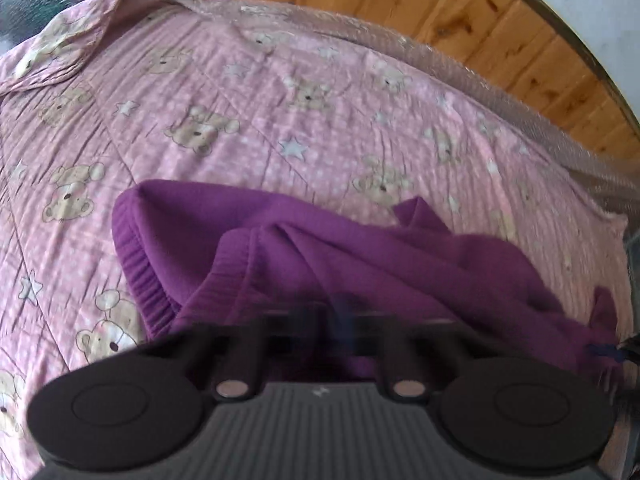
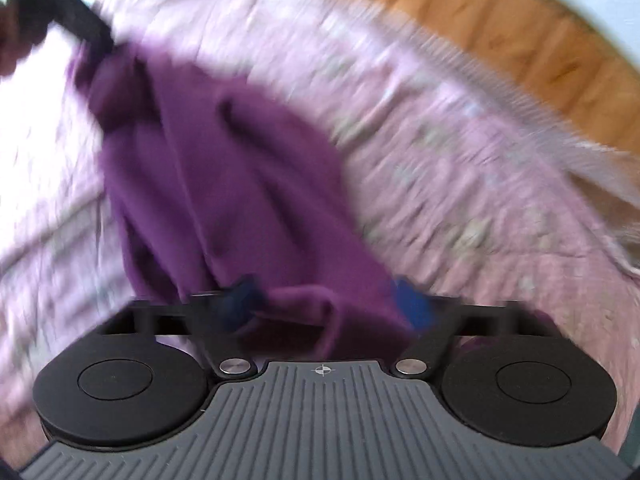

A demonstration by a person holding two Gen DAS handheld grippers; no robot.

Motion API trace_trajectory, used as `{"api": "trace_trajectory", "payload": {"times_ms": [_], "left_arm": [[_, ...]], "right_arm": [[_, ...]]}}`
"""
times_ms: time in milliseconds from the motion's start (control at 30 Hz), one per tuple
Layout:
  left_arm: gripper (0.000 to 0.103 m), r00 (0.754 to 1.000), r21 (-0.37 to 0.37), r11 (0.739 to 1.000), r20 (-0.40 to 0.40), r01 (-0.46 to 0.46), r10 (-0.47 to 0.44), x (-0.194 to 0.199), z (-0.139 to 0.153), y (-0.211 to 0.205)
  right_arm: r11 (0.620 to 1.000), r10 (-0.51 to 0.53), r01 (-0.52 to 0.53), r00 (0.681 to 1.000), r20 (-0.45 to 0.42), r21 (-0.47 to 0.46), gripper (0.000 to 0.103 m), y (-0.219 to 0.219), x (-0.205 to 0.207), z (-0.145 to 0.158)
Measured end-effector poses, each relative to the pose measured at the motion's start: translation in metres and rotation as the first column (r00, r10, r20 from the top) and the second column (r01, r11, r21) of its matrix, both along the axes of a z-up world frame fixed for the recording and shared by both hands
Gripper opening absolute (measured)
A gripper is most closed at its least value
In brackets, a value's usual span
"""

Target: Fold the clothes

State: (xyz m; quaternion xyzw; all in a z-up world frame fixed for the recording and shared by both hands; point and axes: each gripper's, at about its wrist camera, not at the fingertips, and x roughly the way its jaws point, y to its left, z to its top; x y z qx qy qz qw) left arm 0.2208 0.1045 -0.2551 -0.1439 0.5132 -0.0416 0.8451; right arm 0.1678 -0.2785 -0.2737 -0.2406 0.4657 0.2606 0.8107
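Note:
A purple knit garment (image 1: 360, 256) with a ribbed hem lies bunched on a pink bear-print bedspread (image 1: 200, 100). My left gripper (image 1: 344, 316) is down at its near edge; the fingertips are blurred and buried in the cloth, and it looks shut on the garment. In the right wrist view the same garment (image 2: 224, 184) stretches from my right gripper (image 2: 324, 304) to the left gripper (image 2: 84, 28) at the upper left. The right gripper's blue pads (image 2: 412, 304) stand apart with a fold of cloth between them. This view is motion-blurred.
The bedspread covers a bed wrapped in bubble plastic (image 1: 520, 92). A wooden floor (image 1: 460, 12) lies beyond the far edge, and also shows in the right wrist view (image 2: 500, 32). A turned-back corner of the spread (image 1: 60, 52) sits at the upper left.

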Motion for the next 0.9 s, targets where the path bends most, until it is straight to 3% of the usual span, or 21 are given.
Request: {"api": "trace_trajectory", "payload": {"times_ms": [33, 133, 233, 267, 300, 333, 367, 400, 433, 467, 533, 567, 667, 700, 733, 767, 833, 900], "left_arm": [[0.000, 1.000, 0.000, 1.000, 0.012, 0.022, -0.022, -0.007, 0.005, 0.001], [0.000, 0.994, 0.008, 0.995, 0.040, 0.100, -0.100, -0.041, 0.023, 0.005], [0.000, 0.982, 0.018, 0.984, 0.066, 0.177, -0.178, -0.076, 0.041, 0.010], [0.000, 0.981, 0.022, 0.983, 0.054, 0.183, -0.184, -0.084, 0.039, 0.012], [0.000, 0.985, 0.026, 0.985, 0.022, 0.172, -0.172, -0.089, 0.032, 0.015], [0.000, 0.987, 0.030, 0.987, -0.010, 0.160, -0.160, -0.094, 0.024, 0.018], [0.003, 0.988, 0.035, 0.988, -0.042, 0.149, -0.148, -0.100, 0.017, 0.021], [0.009, 0.993, 0.034, 0.993, -0.042, 0.109, -0.107, -0.100, 0.015, 0.028], [0.030, 0.999, 0.027, 0.999, -0.014, 0.042, -0.042, -0.097, 0.019, 0.037], [0.060, 0.999, 0.020, 0.999, 0.015, -0.032, 0.032, -0.092, 0.022, 0.046], [0.080, 0.986, -0.020, 0.987, 0.047, -0.160, 0.160, -0.072, 0.020, 0.060], [0.083, 0.982, -0.063, 0.981, 0.032, -0.182, 0.184, -0.059, 0.012, 0.062], [0.081, 0.968, -0.189, 0.950, -0.019, -0.249, 0.250, -0.018, -0.010, 0.068], [0.076, 0.969, -0.207, 0.947, -0.032, -0.247, 0.246, -0.008, -0.015, 0.065], [0.039, 0.975, -0.203, 0.954, -0.040, -0.222, 0.218, -0.001, -0.018, 0.057], [0.011, 0.980, -0.200, 0.960, -0.048, -0.197, 0.191, 0.005, -0.020, 0.049], [0.009, 0.983, -0.209, 0.965, 0.058, -0.157, 0.173, -0.002, 0.009, 0.052], [0.009, 0.966, -0.217, 0.969, 0.200, -0.120, 0.164, -0.015, 0.050, 0.060]], "right_arm": [[1.000, -0.024, 0.024, 1.000, -0.018, 0.011, 0.003, -0.003, 0.010, 0.004], [0.980, -0.174, 0.161, 0.978, 0.113, 0.119, 0.003, -0.028, 0.052, 0.054], [0.914, -0.379, 0.322, 0.895, 0.237, 0.246, 0.003, -0.047, 0.096, 0.095], [0.883, -0.445, 0.371, 0.856, 0.262, 0.288, 0.004, -0.052, 0.110, 0.104], [0.861, -0.486, 0.410, 0.838, 0.249, 0.301, 0.006, -0.052, 0.123, 0.098], [0.837, -0.524, 0.448, 0.820, 0.229, 0.314, 0.024, -0.052, 0.135, 0.092], [0.815, -0.545, 0.476, 0.822, 0.163, 0.330, 0.034, -0.052, 0.141, 0.081], [0.792, -0.567, 0.502, 0.816, 0.113, 0.348, 0.035, -0.052, 0.137, 0.076], [0.768, -0.586, 0.527, 0.808, 0.066, 0.364, 0.037, -0.053, 0.131, 0.071], [0.749, -0.602, 0.543, 0.798, 0.046, 0.379, 0.040, -0.052, 0.111, 0.068], [0.711, -0.629, 0.575, 0.777, 0.000, 0.405, 0.064, -0.050, 0.070, 0.063], [0.702, -0.625, 0.591, 0.779, -0.055, 0.397, 0.066, -0.046, 0.049, 0.053], [0.689, -0.611, 0.650, 0.759, -0.227, 0.320, 0.065, -0.027, 0.002, 0.013], [0.688, -0.606, 0.663, 0.748, -0.270, 0.296, 0.063, -0.020, -0.010, 0.001], [0.686, -0.601, 0.674, 0.737, -0.310, 0.273, 0.058, -0.013, -0.022, -0.011], [0.687, -0.594, 0.675, 0.735, -0.326, 0.269, 0.035, -0.006, -0.026, -0.019], [0.697, -0.570, 0.659, 0.749, -0.338, 0.283, 0.005, 0.001, -0.029, -0.022], [0.716, -0.569, 0.618, 0.786, -0.242, 0.326, 0.004, -0.008, -0.029, 0.012]]}}
